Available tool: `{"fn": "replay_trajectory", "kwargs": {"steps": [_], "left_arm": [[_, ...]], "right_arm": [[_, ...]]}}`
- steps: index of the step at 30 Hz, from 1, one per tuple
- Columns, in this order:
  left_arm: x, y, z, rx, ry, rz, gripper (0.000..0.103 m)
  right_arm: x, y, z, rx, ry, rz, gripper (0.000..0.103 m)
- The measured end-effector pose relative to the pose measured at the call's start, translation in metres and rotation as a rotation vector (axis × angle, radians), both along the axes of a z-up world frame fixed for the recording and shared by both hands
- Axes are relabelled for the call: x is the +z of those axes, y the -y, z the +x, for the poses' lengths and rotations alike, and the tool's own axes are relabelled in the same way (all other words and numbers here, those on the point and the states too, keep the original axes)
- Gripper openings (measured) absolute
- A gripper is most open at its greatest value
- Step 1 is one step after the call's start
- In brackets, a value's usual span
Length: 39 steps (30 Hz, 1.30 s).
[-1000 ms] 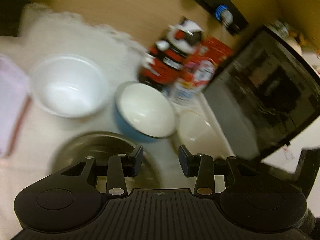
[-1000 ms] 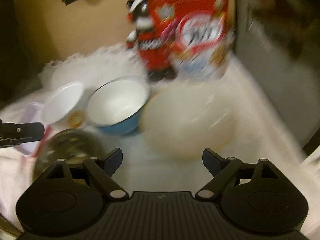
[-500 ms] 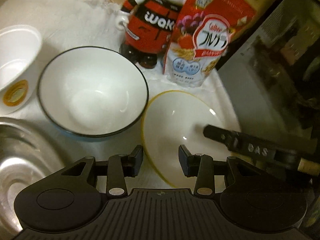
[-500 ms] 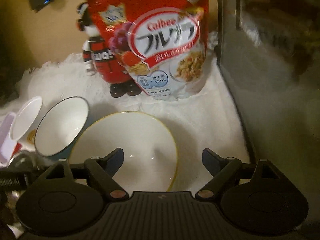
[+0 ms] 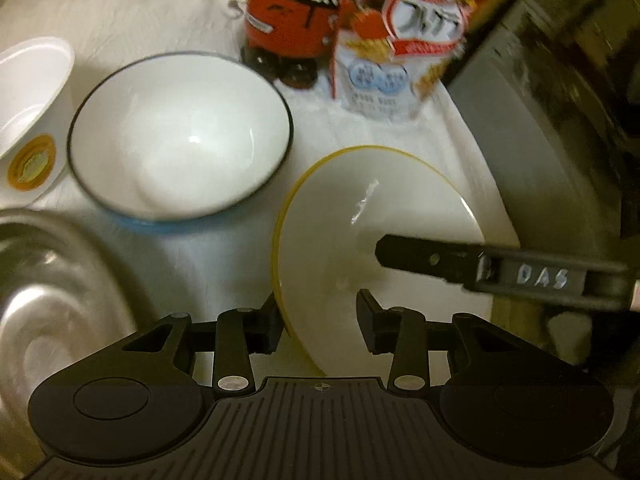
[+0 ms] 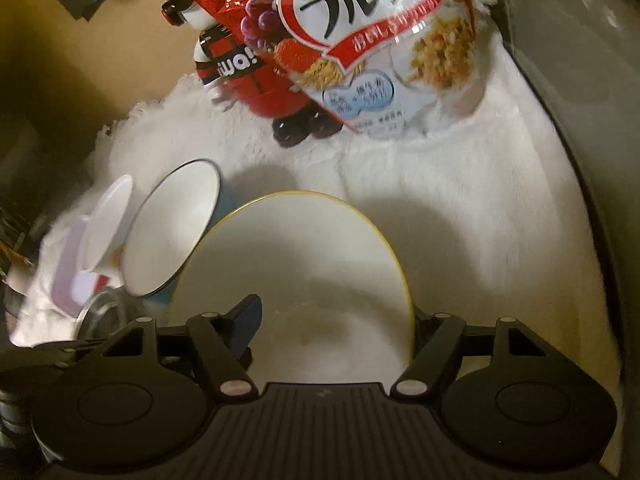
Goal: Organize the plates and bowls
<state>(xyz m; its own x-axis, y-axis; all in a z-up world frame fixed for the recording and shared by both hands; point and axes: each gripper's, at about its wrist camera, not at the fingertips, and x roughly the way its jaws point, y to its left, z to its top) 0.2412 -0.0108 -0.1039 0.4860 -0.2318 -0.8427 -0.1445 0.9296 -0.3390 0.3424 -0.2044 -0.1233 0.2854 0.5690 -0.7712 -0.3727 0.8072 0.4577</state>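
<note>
- Yellow-rimmed bowl (image 6: 292,280): sits low and centre in the right wrist view and lower right of centre in the left wrist view (image 5: 376,240), resting on the white cloth (image 6: 460,208). Both tools converge on it, so it reads as the item now being picked.
- Right gripper (image 6: 334,320): fingers spread wide and straddling the bowl's near-right wall. One finger lies inside the bowl at lower left; the other is outside the yellow rim at lower right. Judged purpose: a rim pinch across the wall. No clamping contact is visible yet.
- Left gripper (image 5: 320,316): fingers parted, holding nothing. The bowl's near-left rim lies in the gap at the lower centre of the frame; whether either finger touches it cannot be told. Judged purpose: to steady or take the opposite side.
- The right tool also shows in the left wrist view as a dark bar from the right edge, its tip over the bowl's interior.
- Blue-sided bowl (image 5: 180,136): upper left of centre, just beside the yellow-rimmed bowl. Its open, upright position makes it a likely nesting target.
- White cup-shaped bowl (image 5: 28,92): far left, close to the blue-sided bowl.
- Metal bowl (image 5: 52,300): lower left, blurred.
- Cereal bag (image 6: 380,32) and red figure (image 6: 256,80): upper centre, standing behind the bowls; avoid on lift.
- Dark appliance (image 5: 560,80): right edge, close to the bowl; it limits sideways clearance.
</note>
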Motion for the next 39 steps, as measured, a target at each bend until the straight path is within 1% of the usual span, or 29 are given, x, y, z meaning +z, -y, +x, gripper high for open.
{"fn": "replay_trajectory", "kwargs": {"steps": [2,4,7,10,12,15,19,24,29,32,36,39], "left_arm": [[0.0,-0.002,-0.013,-0.022,-0.025,-0.019,0.042],[0.0,-0.004,-0.024,-0.041,-0.044,-0.024,0.042],[-0.001,-0.005,-0.036,-0.074,-0.05,-0.01,0.042],[-0.002,-0.005,-0.04,-0.111,-0.049,-0.009,0.042],[-0.001,-0.005,-0.042,-0.132,-0.054,-0.006,0.042],[0.0,-0.007,-0.044,-0.141,-0.058,-0.012,0.042],[0.0,-0.007,-0.041,-0.139,-0.049,-0.029,0.042],[0.006,-0.011,-0.044,-0.141,-0.04,-0.054,0.042],[0.025,-0.028,-0.053,-0.111,0.005,-0.06,0.04],[0.041,-0.048,-0.055,-0.061,0.06,-0.076,0.04],[0.061,-0.085,-0.05,0.068,0.145,-0.052,0.04],[0.068,-0.115,-0.044,0.192,0.169,-0.024,0.039]], "right_arm": [[0.002,0.005,-0.012,-0.005,-0.026,0.019,0.073],[0.005,0.008,-0.027,-0.005,-0.041,0.014,0.073],[0.007,0.006,-0.049,0.012,-0.048,-0.008,0.074],[0.005,0.007,-0.064,0.002,-0.056,-0.012,0.075],[0.005,0.008,-0.07,-0.021,-0.048,-0.015,0.075],[0.008,0.008,-0.073,-0.05,-0.064,-0.016,0.076],[0.007,0.007,-0.078,-0.042,-0.065,-0.029,0.076],[0.007,0.01,-0.076,-0.064,-0.064,-0.029,0.076],[0.027,0.012,-0.073,-0.073,0.049,-0.088,0.077],[0.045,0.011,-0.072,-0.065,0.156,-0.138,0.08],[0.069,-0.001,-0.067,-0.022,0.287,-0.19,0.081],[0.085,-0.019,-0.058,0.009,0.371,-0.225,0.081]]}}
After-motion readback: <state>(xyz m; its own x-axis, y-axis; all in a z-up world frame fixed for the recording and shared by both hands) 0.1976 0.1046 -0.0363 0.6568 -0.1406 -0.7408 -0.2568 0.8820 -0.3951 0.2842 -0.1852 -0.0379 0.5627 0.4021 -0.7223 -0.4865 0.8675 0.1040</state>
